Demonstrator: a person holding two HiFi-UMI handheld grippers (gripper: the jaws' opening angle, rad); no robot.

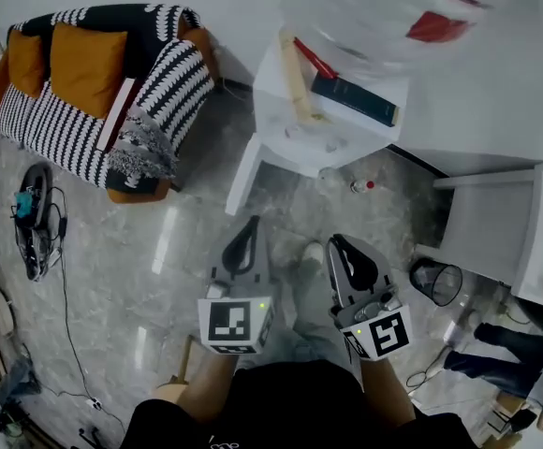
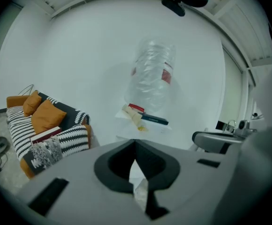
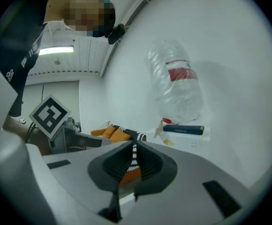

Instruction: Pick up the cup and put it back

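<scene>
- Left gripper (image 1: 252, 221): fingers clenched tip to tip with nothing between them, held above the floor (image 1: 159, 251).
- Right gripper (image 1: 333, 242): fingers likewise clenched and empty. It is just right of the left fingers and not touching them.
- Table (image 1: 276, 162): white, ahead of both pairs of fingers and well apart from them.
- Jug (image 1: 384, 17): large, clear and red-labelled, standing on the table. In both gripper views it appears ahead of the fingertips and above them.
- Book (image 1: 354, 99): dark, lying flat on the table at the foot of the jug.
- Sofa (image 1: 94, 110): black-and-white patterned, with orange cushions (image 1: 86, 64), well to the left of the left fingers.
- Bin (image 1: 437, 282): black, on the floor to the right of the right fingers.
- Cup: cannot be made out with certainty in any view; neither gripper holds it.
</scene>
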